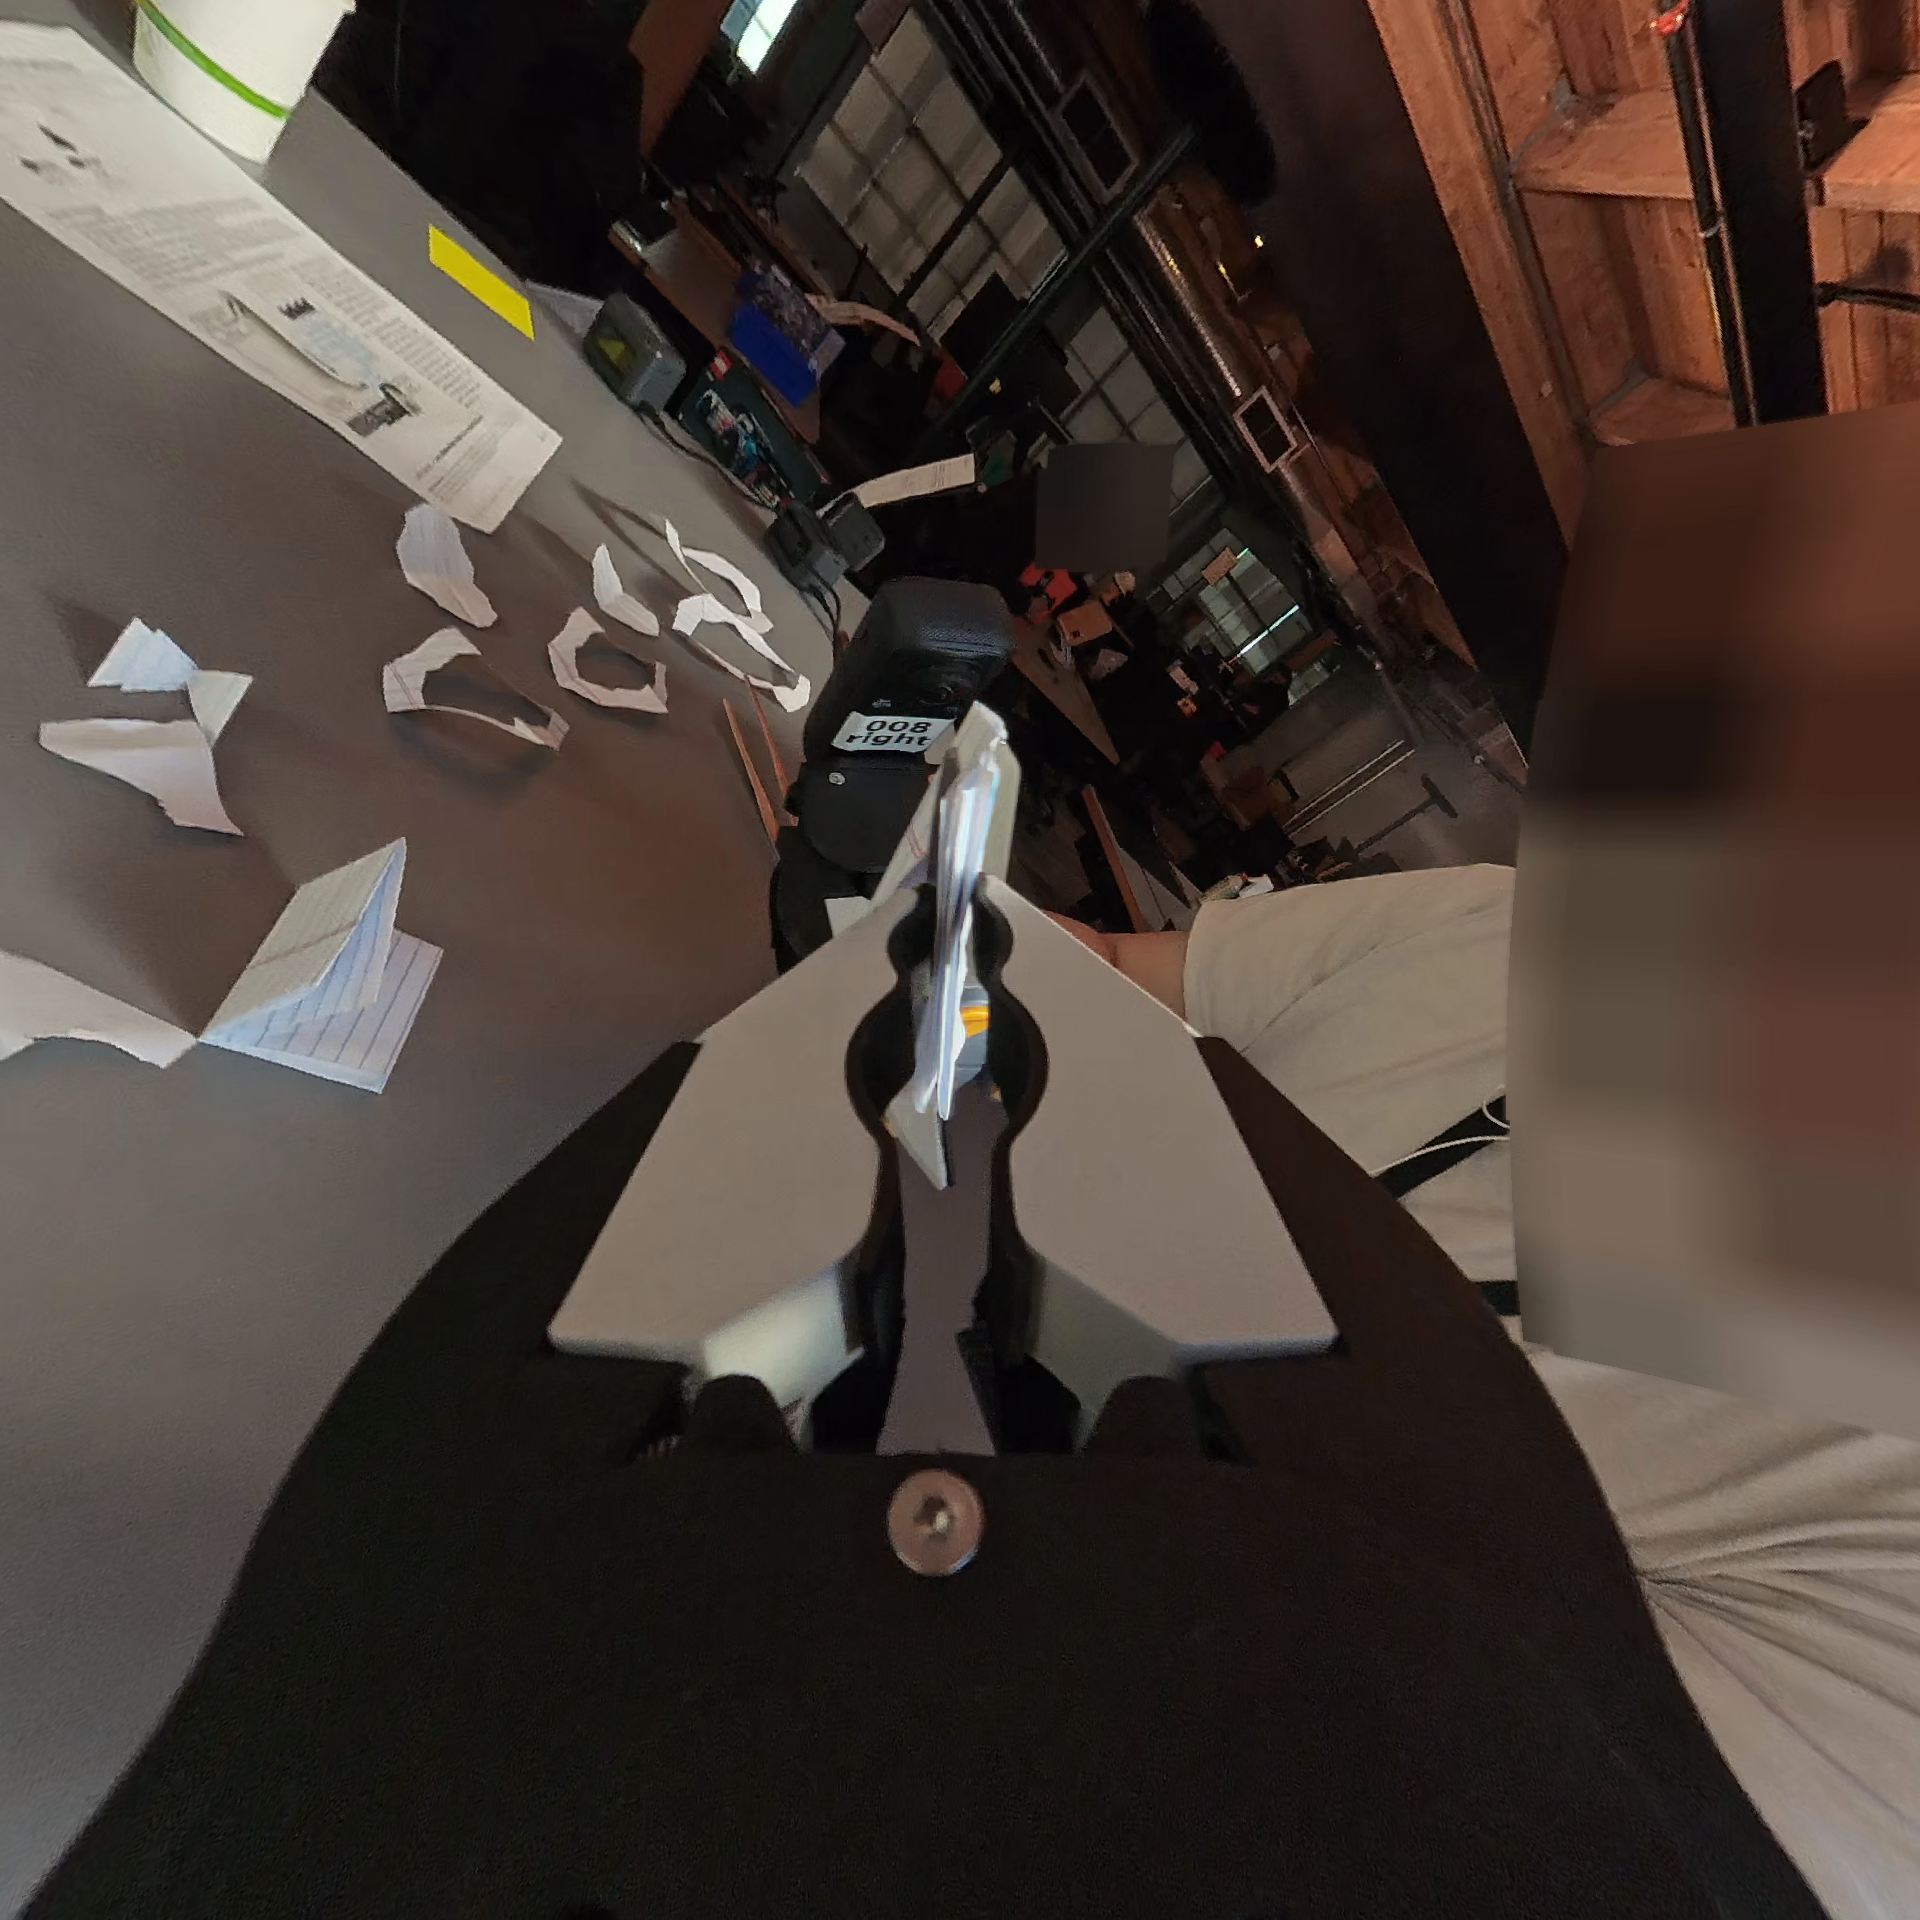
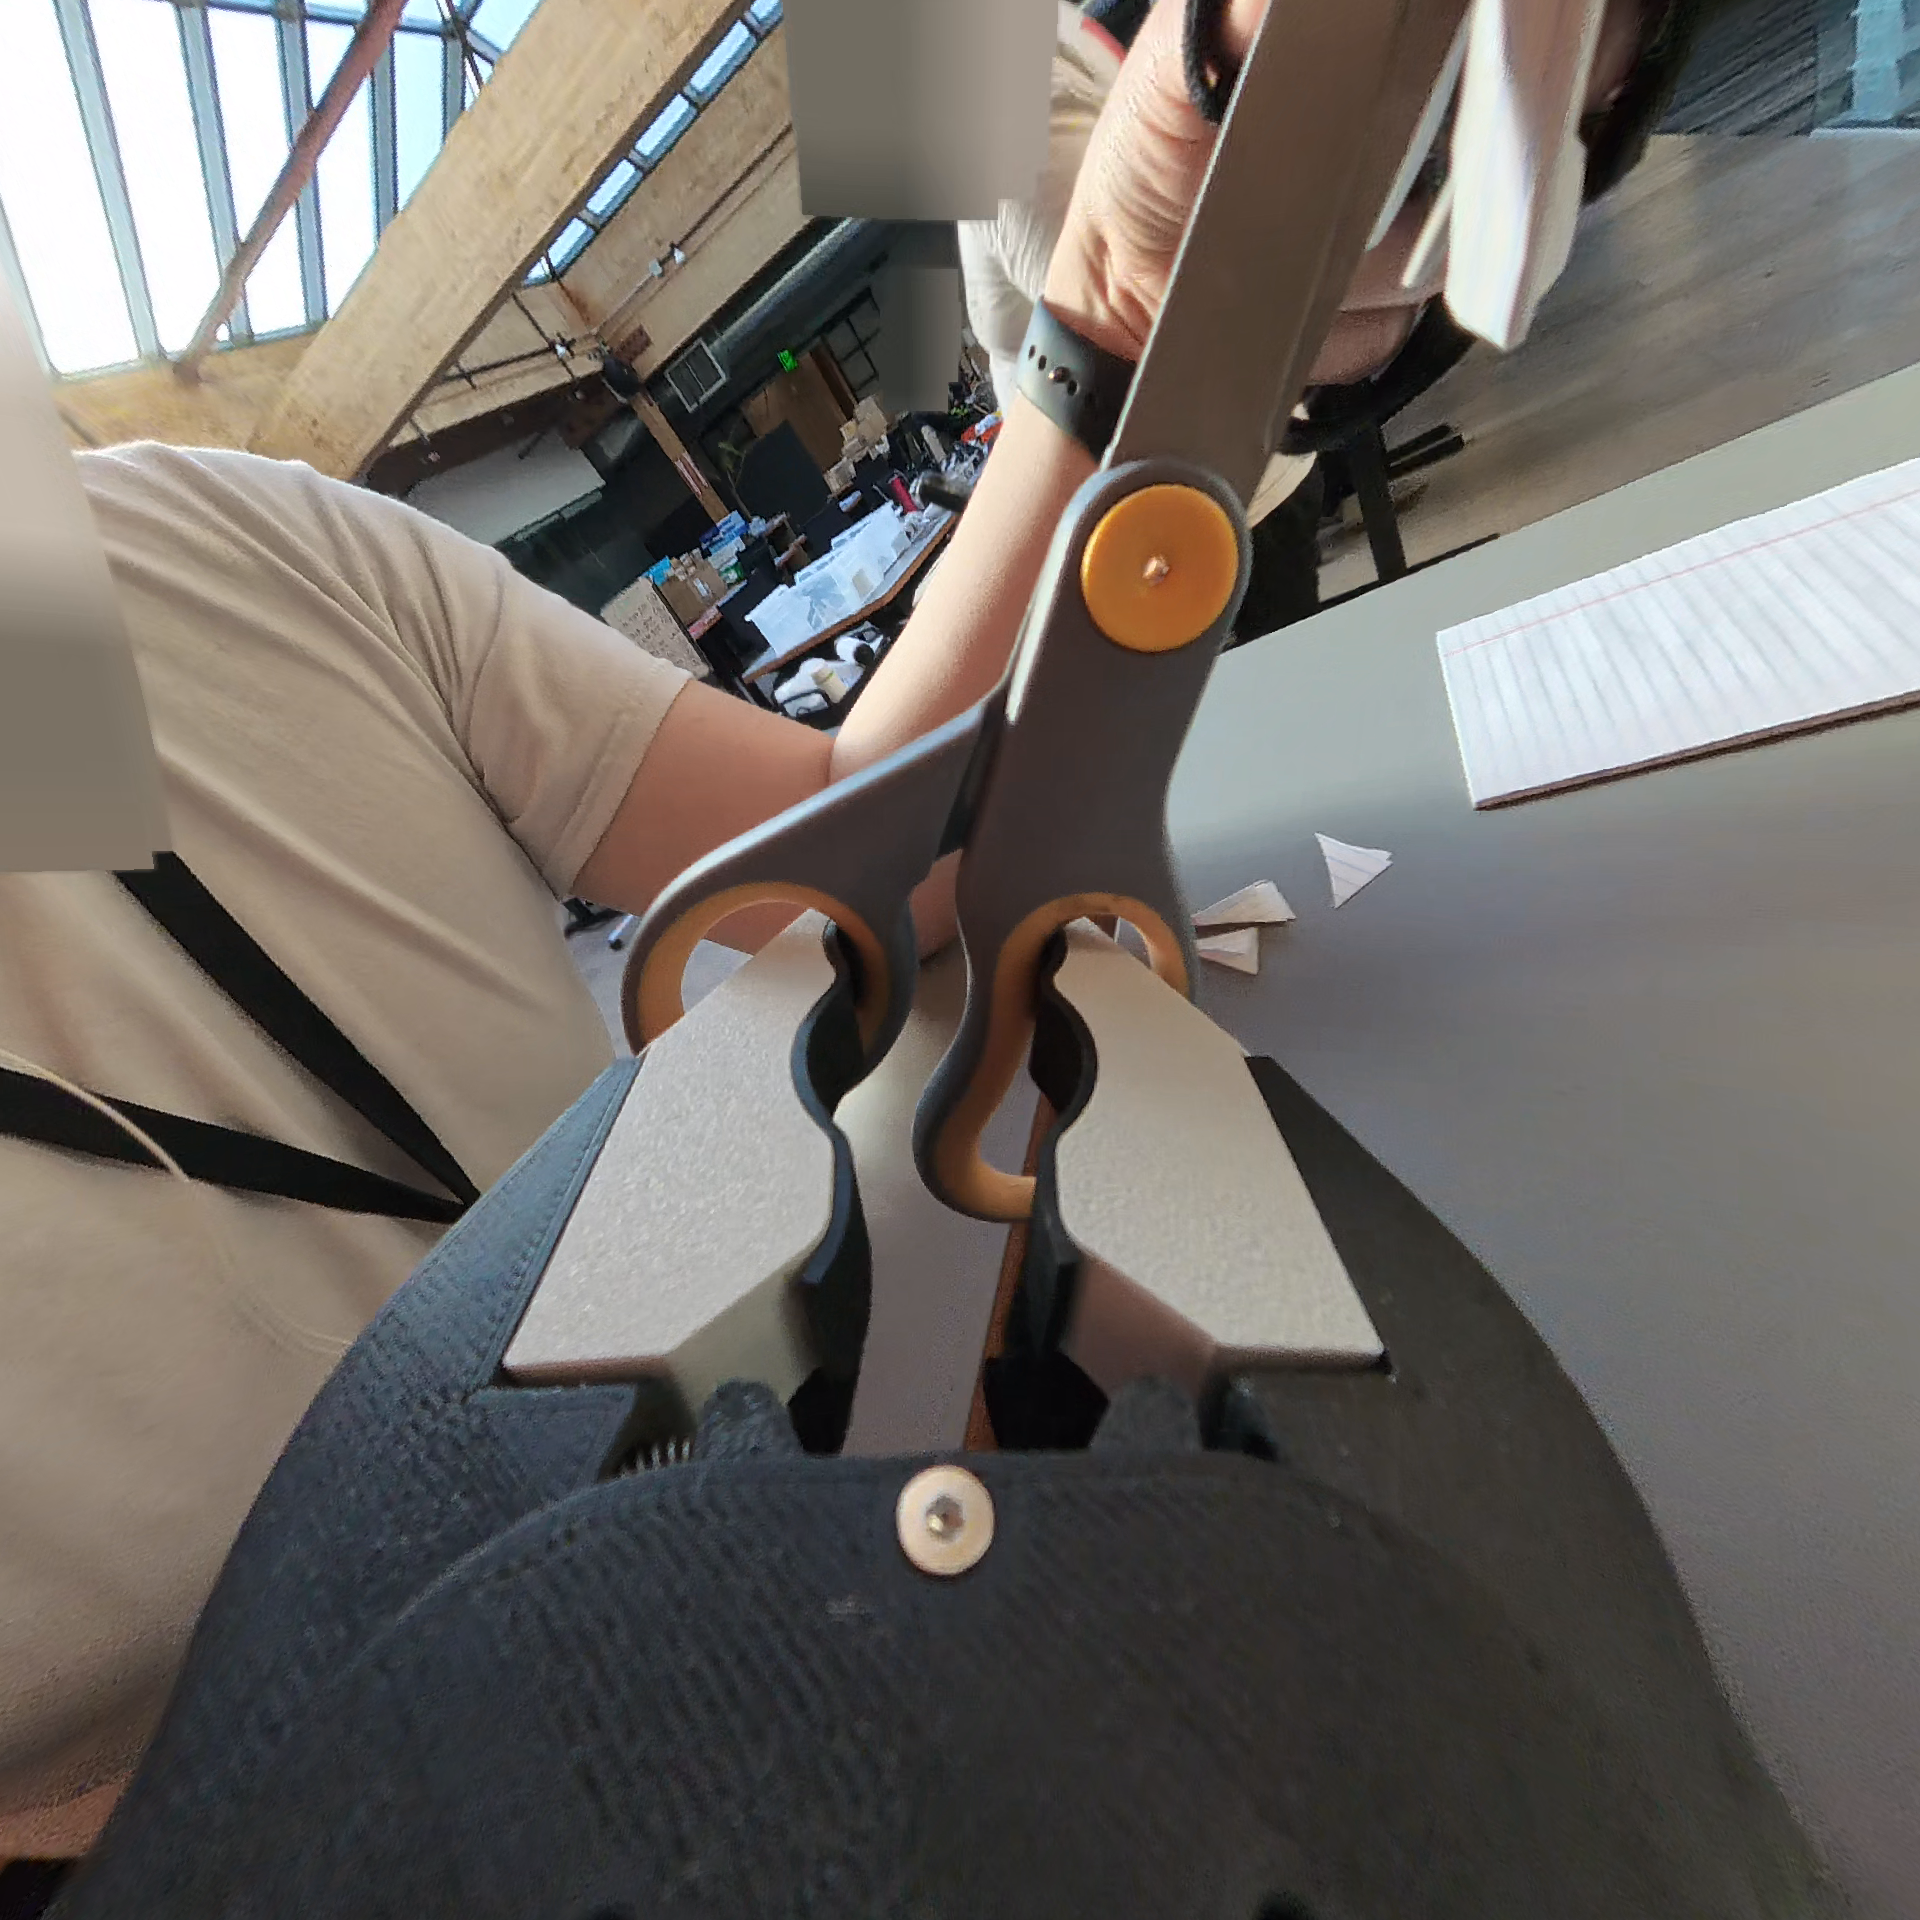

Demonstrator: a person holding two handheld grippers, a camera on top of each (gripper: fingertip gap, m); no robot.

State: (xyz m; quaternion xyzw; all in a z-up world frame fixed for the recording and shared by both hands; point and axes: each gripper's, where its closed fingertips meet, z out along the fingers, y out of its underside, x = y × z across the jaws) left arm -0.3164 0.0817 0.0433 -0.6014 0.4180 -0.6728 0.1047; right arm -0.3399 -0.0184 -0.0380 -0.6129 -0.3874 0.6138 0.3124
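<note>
My left gripper (image 1: 951, 894) is shut on a folded piece of lined white paper (image 1: 958, 831) and holds it up in the air above the grey table (image 1: 520, 935). My right gripper (image 2: 951, 935) has one finger through each orange-lined handle loop of grey scissors (image 2: 1081, 748) and holds them. The scissor blades point up to the same folded paper (image 2: 1507, 156), which shows at the top right of the right wrist view. In the left wrist view the scissors' orange pivot (image 1: 975, 1023) shows behind the paper, and the right gripper's black camera (image 1: 914, 665) is just beyond.
Several cut paper scraps (image 1: 613, 665) and a folded lined sheet (image 1: 332, 977) lie on the table. A printed sheet (image 1: 260, 281), a yellow note (image 1: 480, 281) and a white roll (image 1: 229, 62) lie farther back. A lined pad (image 2: 1683, 644) lies to the right. A person in a beige shirt (image 2: 312, 675) is close by. My hands' fingertips stand some 12 cm from each other.
</note>
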